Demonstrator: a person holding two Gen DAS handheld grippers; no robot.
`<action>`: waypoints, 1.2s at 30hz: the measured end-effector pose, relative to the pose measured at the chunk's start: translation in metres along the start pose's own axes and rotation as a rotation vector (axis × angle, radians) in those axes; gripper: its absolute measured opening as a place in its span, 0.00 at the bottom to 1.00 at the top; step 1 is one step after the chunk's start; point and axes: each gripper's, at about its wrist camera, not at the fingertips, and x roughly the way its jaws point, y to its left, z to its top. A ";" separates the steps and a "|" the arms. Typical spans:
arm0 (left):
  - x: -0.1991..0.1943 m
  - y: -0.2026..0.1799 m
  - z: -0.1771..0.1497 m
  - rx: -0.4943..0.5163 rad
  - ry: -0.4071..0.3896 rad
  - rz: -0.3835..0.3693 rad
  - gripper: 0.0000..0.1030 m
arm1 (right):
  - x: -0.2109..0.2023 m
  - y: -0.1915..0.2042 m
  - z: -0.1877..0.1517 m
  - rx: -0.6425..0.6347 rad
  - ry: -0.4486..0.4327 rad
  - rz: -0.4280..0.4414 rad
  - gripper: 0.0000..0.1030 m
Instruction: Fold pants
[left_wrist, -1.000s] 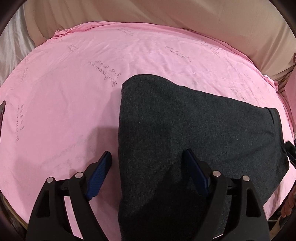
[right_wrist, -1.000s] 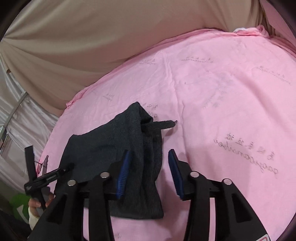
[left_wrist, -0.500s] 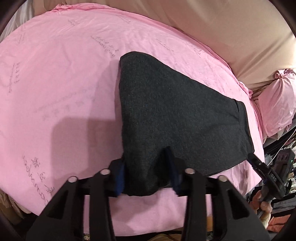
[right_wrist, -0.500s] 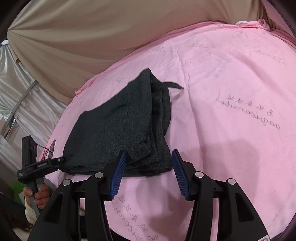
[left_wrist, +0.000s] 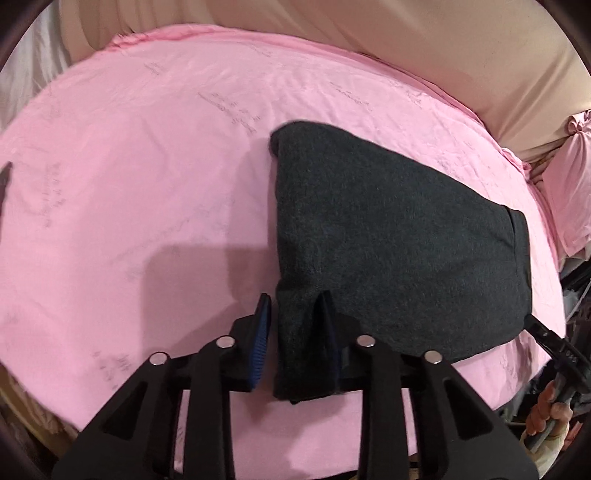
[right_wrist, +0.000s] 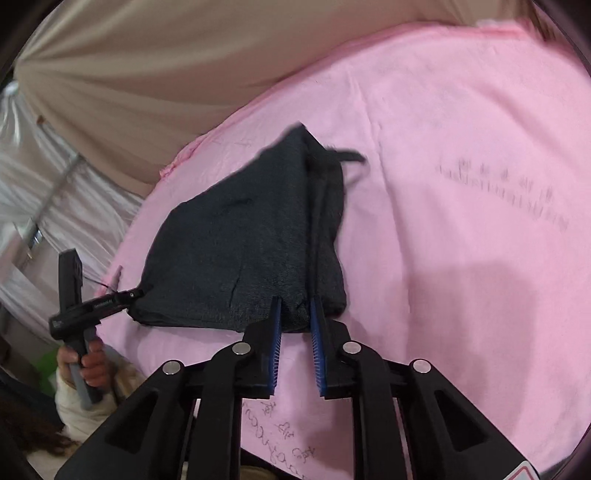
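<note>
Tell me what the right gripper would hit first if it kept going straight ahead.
The dark grey pants: the right gripper already has its jaws closed on their near edge, so going on would just push into the folded fabric lying on the pink sheet.

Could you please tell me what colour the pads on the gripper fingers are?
Blue, with fine ribs; the right gripper's pads show it best in the right wrist view.

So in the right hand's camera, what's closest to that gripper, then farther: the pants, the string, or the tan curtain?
From the right gripper:
1. Pants: pinched in the gripper, at their near edge.
2. String: at the pants' far corner, pointing right.
3. Tan curtain: hanging beyond the pink sheet, at the back.
</note>
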 end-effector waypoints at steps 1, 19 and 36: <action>-0.015 -0.005 -0.001 0.017 -0.040 0.026 0.28 | -0.007 0.005 0.001 -0.018 -0.028 -0.009 0.21; -0.035 -0.216 -0.020 0.612 -0.194 -0.226 0.81 | -0.012 0.065 0.086 -0.194 0.026 0.281 0.08; -0.033 -0.178 0.096 0.360 -0.148 -0.262 0.06 | 0.050 0.038 0.073 -0.348 0.108 -0.064 0.42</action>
